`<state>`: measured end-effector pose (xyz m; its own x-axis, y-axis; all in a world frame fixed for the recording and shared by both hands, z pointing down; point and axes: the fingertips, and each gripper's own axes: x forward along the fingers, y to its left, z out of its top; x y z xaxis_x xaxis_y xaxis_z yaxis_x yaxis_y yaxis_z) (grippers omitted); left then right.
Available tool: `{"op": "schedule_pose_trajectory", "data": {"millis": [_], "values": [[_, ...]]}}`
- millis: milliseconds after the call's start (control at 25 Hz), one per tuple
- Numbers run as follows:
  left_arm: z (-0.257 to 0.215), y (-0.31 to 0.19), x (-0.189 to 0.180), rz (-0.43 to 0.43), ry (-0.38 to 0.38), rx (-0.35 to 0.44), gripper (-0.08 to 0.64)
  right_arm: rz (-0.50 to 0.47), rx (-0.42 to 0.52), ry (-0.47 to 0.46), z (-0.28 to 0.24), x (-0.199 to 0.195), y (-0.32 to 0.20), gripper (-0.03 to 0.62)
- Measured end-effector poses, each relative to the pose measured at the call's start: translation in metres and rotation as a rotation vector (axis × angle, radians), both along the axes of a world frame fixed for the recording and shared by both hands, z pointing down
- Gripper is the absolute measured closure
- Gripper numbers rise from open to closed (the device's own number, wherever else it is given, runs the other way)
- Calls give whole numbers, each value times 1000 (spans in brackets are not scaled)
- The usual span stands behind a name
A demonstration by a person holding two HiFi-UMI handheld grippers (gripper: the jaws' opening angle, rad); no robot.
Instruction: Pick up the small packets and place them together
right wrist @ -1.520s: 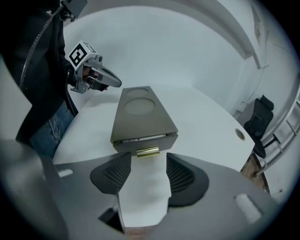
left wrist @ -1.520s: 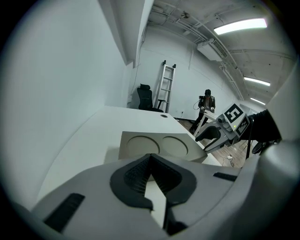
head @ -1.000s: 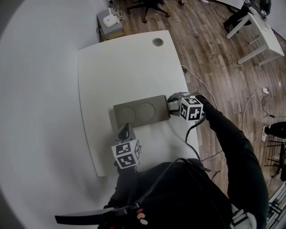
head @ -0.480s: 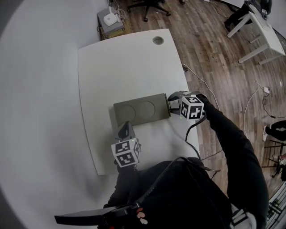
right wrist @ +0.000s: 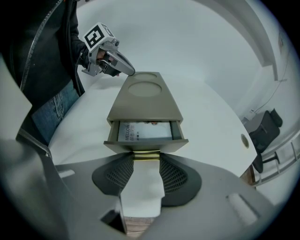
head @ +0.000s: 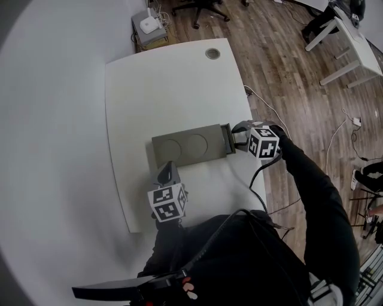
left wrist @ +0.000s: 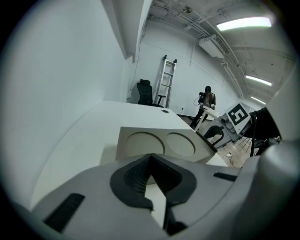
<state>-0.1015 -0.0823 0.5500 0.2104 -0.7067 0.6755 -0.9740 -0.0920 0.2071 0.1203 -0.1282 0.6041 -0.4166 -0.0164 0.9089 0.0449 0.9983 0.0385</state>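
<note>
The right gripper (right wrist: pixel 146 159) is noted nearest, its jaws just closed in and clamped on the brass handle (right wrist: pixel 146 155) of a part-open drawer (right wrist: pixel 145 145). Inside, one white packet (right wrist: pixel 143 130) is seen lying flat, its long axis crosswise, parallel to the drawer front. The grey box (right wrist: pixel 145 101) extends beyond on the white table (right wrist: pixel 211 126). Farthest, the left gripper (right wrist: pixel 126 70) is held near the box's far end, fingers pressed together, empty.

A white table (head: pixel 173 89) with rounded corners and a round cable hole (head: pixel 212 54) near its far edge stands against a plain white wall (head: pixel 48 119) at the left of the head view. Brown wood floor (head: pixel 287 72) fills the right side. At the top are a black office chair (head: pixel 200 9) and a small grey cabinet (head: pixel 148 33). A white desk (head: pixel 350 45) stands at the upper right. In the left gripper view, a ladder (left wrist: pixel 168 80) leans on the far wall under long ceiling lights (left wrist: pixel 243 22).
</note>
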Motion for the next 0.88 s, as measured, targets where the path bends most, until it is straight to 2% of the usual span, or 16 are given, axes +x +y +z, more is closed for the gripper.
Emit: {"op": "schedule_pose_trajectory", "data": {"millis": [880], "values": [[2, 0, 2, -6, -9, -1, 561, 86, 12, 75, 3, 72, -8, 423]]}}
